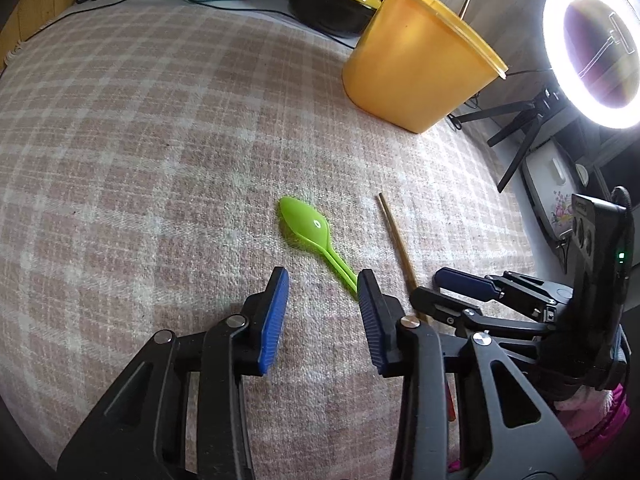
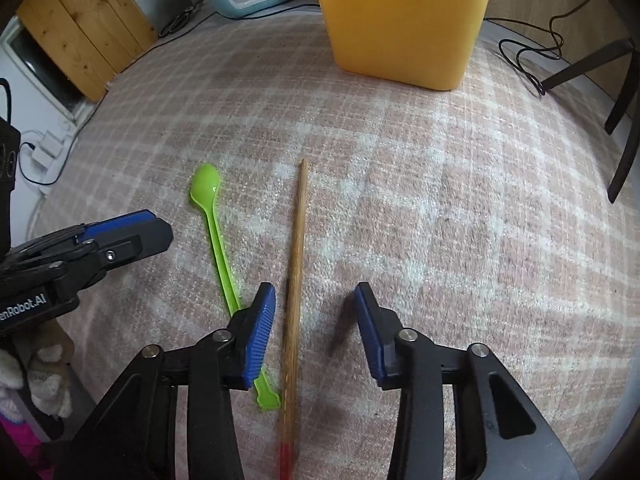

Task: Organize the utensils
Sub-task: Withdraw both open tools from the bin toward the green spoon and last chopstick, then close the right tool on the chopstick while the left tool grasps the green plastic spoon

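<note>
From the left wrist view, our left gripper (image 1: 323, 280) is partly open with nothing in it. The green spoon (image 1: 310, 229) lies on the checked blanket (image 1: 160, 140), on the near side of the yellow bucket (image 1: 416, 68) and well apart from it. Its bowl points toward the bucket and its handle runs back to us, the tail end slipping just behind our right-side finger (image 1: 370, 300) rather than into the gap. So the spoon sits a bit off-centre, we'd say the claw needs a nudge to straddle it

From the right wrist view, our right gripper (image 2: 315, 296) is also partly open and empty. The wooden chopstick (image 2: 295, 264) lies between the bucket (image 2: 404, 20) and us, long axis pointing straight at the bucket, running down through the gap closer to the left finger (image 2: 262, 316) with neither pad touching it. The spoon (image 2: 219, 232) lies just beside it, its handle passing under that finger. The right hand looks lined up for the chopstick, the left one (image 2: 120, 224) nearer the spoon
</note>
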Demonstrator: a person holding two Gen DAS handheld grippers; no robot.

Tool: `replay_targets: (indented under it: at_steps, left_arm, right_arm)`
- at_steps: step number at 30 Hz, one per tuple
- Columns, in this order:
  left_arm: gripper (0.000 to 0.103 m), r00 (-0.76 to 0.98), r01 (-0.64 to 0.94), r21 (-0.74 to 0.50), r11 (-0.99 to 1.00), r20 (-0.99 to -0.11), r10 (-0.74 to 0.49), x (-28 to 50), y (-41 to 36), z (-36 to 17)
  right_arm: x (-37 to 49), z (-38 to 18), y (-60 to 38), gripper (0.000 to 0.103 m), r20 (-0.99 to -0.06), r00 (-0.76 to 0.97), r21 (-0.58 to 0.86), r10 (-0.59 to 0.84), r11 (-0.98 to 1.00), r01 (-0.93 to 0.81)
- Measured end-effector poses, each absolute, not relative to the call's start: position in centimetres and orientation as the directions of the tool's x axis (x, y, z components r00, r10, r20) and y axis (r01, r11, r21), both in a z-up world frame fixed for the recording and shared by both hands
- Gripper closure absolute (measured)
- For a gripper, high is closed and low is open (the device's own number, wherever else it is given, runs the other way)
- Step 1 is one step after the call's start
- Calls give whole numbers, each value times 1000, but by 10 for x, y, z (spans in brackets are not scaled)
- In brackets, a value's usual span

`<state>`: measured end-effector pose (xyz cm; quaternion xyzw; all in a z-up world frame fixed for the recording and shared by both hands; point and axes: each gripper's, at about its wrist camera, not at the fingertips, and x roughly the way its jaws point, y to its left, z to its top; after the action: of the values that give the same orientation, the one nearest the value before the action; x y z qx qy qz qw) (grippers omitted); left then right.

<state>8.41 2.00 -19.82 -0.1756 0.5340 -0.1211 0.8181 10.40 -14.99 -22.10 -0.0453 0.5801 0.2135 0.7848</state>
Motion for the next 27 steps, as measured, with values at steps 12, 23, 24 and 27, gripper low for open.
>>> replay_targets:
  at_steps: [12, 23, 24, 27]
  left_arm:
    - [67, 383, 17, -382, 924, -851, -359, 108, 8, -210]
    - [67, 377, 199, -210, 957, -885, -273, 129, -40, -209]
    - [67, 376, 223, -200, 954, -885, -274, 129, -44, -209]
    - [67, 368, 251, -191, 949, -888, -277, 126, -54, -206]
  right_arm:
    - [120, -222, -158, 87, -934, 224, 184, 279, 911, -369]
    - [124, -222, -202, 95, -941, 241, 168, 238, 946, -278]
    - [124, -221, -207, 95, -938, 239, 186, 252, 945, -268]
    - [122, -215, -217, 95, -925, 255, 217, 280, 944, -249]
